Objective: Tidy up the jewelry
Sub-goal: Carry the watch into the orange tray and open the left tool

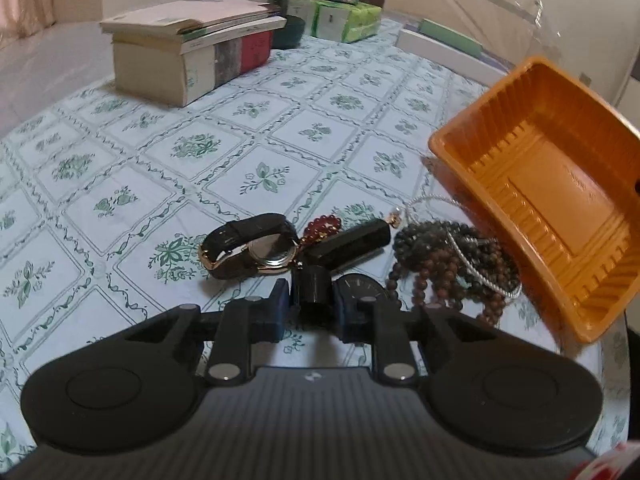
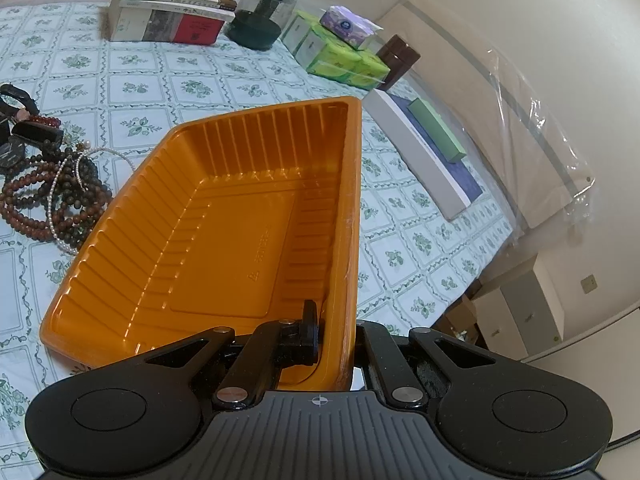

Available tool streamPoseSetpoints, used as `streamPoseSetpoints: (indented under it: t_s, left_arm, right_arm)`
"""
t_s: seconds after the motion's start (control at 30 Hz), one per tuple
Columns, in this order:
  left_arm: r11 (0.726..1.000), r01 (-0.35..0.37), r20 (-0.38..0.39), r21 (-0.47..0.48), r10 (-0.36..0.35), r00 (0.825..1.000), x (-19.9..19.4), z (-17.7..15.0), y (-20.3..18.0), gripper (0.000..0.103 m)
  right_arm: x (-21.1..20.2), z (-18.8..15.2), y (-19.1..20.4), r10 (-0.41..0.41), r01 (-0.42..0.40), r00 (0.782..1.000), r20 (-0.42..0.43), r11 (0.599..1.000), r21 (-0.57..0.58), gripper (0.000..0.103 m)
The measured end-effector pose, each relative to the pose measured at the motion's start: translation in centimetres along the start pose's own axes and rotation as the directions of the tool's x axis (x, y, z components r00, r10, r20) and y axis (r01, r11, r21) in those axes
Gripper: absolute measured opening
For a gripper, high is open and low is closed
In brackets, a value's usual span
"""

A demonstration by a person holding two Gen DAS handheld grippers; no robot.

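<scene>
A table under a floral-tiled cloth [image 1: 280, 128] stands by a cream wall, with books [image 1: 192, 52] and tissue packs [image 2: 340, 52] at its far end. The right gripper [image 2: 334, 336] pinches the wall of a tilted, empty, ribbed orange tray [image 2: 208, 216]. Beside it lies the jewelry [image 1: 440, 256], beads and watches; the left gripper [image 1: 310, 300] clamps a black strap [image 1: 316, 288].

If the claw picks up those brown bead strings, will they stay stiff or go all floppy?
Probably floppy: the brown bead strings lie in loose loops. They may drag the white pearl strand, which is tangled through them. The round beads look smooth, so they could slip.
</scene>
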State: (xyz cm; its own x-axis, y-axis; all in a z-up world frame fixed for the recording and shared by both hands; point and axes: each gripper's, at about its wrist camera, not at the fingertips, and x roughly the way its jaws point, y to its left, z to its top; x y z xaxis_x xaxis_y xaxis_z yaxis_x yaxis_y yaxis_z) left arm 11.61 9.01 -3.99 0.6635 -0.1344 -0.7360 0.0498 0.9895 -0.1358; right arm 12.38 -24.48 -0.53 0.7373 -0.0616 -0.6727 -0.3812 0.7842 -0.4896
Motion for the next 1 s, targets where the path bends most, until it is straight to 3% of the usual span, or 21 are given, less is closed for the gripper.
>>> streamPoseSetpoints:
  t_s: [0.23,0.57,0.77,1.0]
  left_arm:
    - [0.999,-0.01,0.023,0.041,0.009,1.0,-0.8,0.2,-0.7,0.019]
    - [0.986,0.001,0.072,0.169,-0.013,0.997,-3.4,3.1,-3.6,0.018]
    - [0.978,0.049,0.095,0.204,-0.069,0.993,-4.7,5.1,-5.8,0.018]
    - [0.953,0.148,0.096,0.265,-0.179,0.979,-4.2,7.4,-11.2,0.018]
  right_arm:
    - [0.0,0.0,-0.1,0.0,0.0,1.0,0.002,1.0,-0.003,0.003]
    - [0.1,-0.1,-0.1,0.0,0.0,1.0,0.006,1.0,-0.012,0.003]
    - [0.1,-0.1,-0.1,0.003,-0.003,1.0,0.013,1.0,-0.014,0.003]
    - [0.2,-0.1,-0.1,0.008,-0.008,1.0,0.018,1.0,-0.012,0.003]
